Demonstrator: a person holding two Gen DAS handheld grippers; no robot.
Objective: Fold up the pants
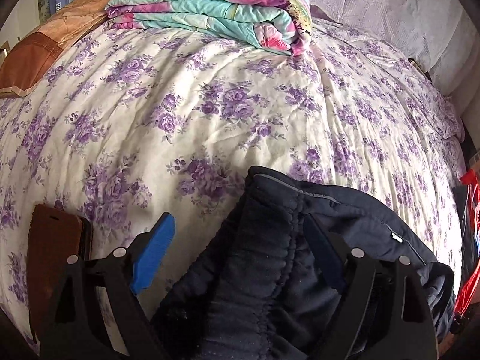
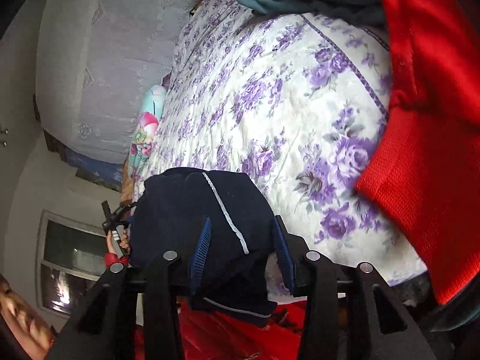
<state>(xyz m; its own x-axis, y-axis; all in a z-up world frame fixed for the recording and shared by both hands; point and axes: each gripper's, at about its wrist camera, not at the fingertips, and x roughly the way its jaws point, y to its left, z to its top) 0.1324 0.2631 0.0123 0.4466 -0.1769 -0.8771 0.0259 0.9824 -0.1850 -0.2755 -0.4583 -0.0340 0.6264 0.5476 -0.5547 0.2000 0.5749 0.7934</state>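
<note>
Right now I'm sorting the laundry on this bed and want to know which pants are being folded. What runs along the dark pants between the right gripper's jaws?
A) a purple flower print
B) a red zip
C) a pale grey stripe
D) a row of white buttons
C: in the right wrist view a pale grey stripe runs down the dark navy pants lying on the flowered bedspread.

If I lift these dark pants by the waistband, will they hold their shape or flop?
Probably flop: the dark pants already sag and bunch on the quilt. The gathered elastic waistband looks thick, so it may give a firmer hold. The fabric looks padded, so likely heavier than thin trousers.
</note>
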